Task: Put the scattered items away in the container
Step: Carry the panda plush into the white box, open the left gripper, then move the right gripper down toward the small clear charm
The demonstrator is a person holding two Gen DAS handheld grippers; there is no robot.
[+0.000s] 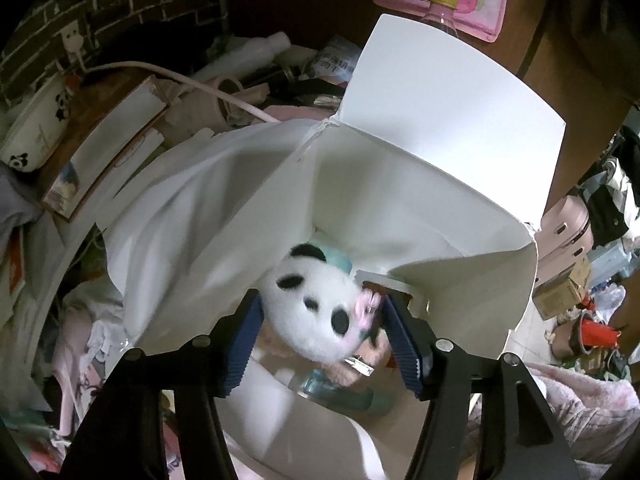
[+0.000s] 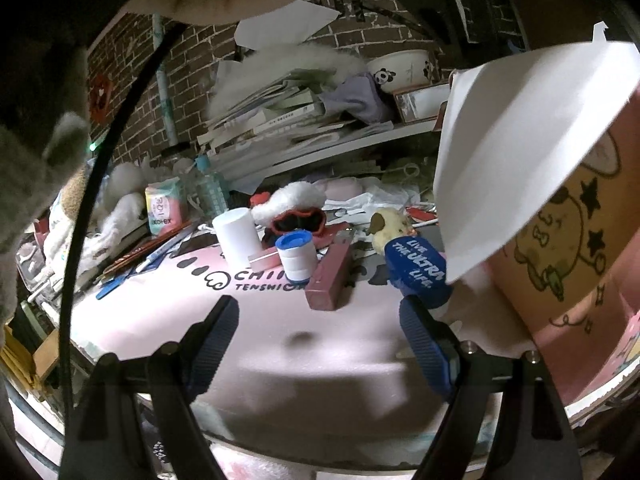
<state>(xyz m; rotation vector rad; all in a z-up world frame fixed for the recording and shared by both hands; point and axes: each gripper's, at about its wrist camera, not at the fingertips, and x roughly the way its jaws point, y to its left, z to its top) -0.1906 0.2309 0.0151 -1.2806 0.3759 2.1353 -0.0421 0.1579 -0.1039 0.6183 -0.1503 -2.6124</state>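
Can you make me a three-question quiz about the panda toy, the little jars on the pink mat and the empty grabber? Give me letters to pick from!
1. Where is the panda plush?
A. over the open white box
B. on the pink mat
C. on the shelf

2. What colour is the lid of the small white jar?
A. red
B. blue
C. green

3. How are the right gripper jaws?
A. shut on a jar
B. shut on nothing
C. open and empty

Answers:
1 A: the left wrist view shows it between the left gripper jaws, above the box's inside.
2 B: its top is blue.
3 C: only bare pink mat shows between them.
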